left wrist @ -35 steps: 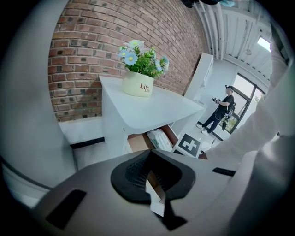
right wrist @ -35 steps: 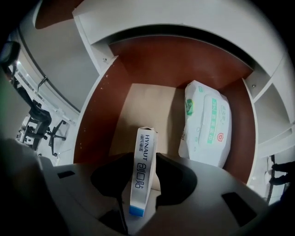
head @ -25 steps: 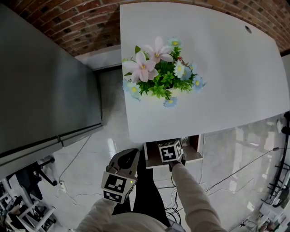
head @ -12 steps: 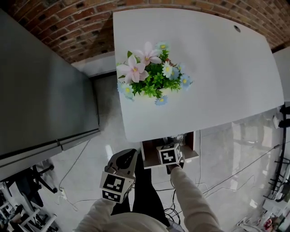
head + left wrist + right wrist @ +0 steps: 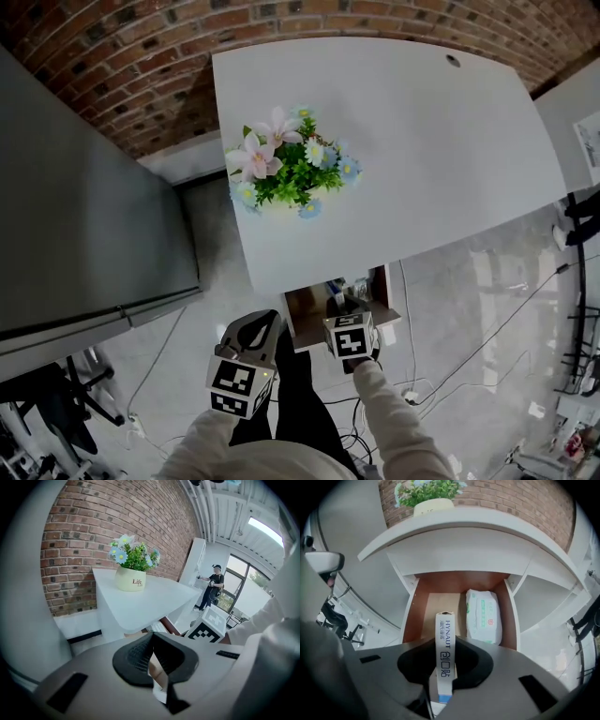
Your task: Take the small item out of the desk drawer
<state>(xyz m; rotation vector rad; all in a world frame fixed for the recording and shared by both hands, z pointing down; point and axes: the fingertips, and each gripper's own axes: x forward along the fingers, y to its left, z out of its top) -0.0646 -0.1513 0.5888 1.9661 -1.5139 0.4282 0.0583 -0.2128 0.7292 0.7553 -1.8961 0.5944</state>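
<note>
The wooden drawer (image 5: 410, 616) stands pulled out under the white desk (image 5: 394, 141). My right gripper (image 5: 445, 667) is shut on a small narrow white box (image 5: 445, 644) printed "HYNAUT", held just above the drawer's front end. In the head view the right gripper (image 5: 345, 314) hangs over the drawer's front edge (image 5: 305, 314), and its marker cube hides the box. A white pack of wipes (image 5: 483, 616) lies in the right half of the drawer. My left gripper (image 5: 258, 330) is left of the drawer, shut and empty (image 5: 151, 639).
A pot of flowers (image 5: 286, 173) stands on the desk's left part. A grey cabinet (image 5: 84, 216) is left of the desk, with a brick wall (image 5: 122, 66) behind. Cables (image 5: 487, 347) run over the shiny floor at the right. A person (image 5: 213, 585) stands far off.
My right gripper has drawn back from inside the drawer toward its front edge. The left gripper has stayed where it was. The head view has tilted, so the desk sits higher in frame.
</note>
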